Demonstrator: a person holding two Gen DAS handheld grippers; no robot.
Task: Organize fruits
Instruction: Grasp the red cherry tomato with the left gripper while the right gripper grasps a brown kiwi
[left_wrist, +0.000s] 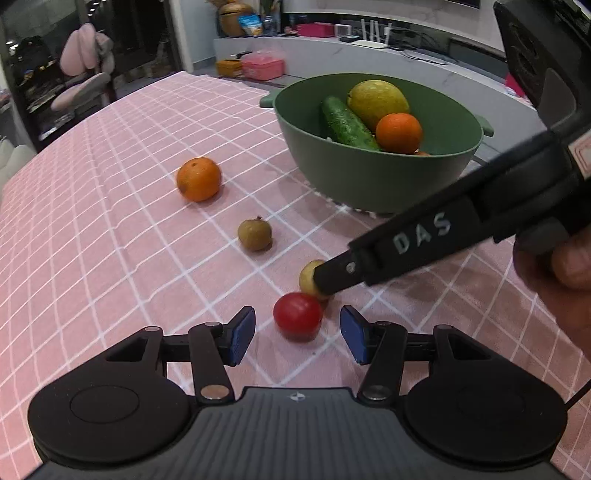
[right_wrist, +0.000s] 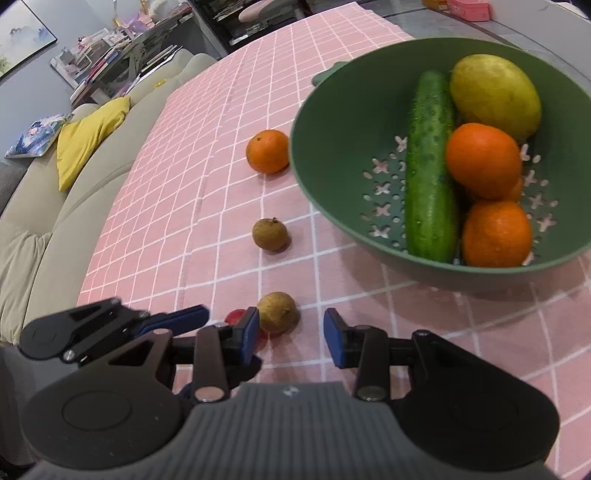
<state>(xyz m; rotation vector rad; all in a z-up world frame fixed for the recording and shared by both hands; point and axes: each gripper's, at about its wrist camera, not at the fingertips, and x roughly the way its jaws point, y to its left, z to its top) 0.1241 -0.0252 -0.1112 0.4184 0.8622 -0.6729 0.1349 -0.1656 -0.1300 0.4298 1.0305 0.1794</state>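
Left gripper (left_wrist: 297, 334) wide around the tomato (left_wrist: 297, 315), right gripper (right_wrist: 290, 332) narrow, empty, by the small yellow fruit (right_wrist: 277, 312) — touching neighbours, crowded fingers — either may roll off.

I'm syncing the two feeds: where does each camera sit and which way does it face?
Left wrist: on the left gripper, looking down at the tomato; right gripper and a hand show.
Right wrist: on the right gripper, looking down at a longan; left gripper shows.
Shared: bowl, loose orange, far longan.
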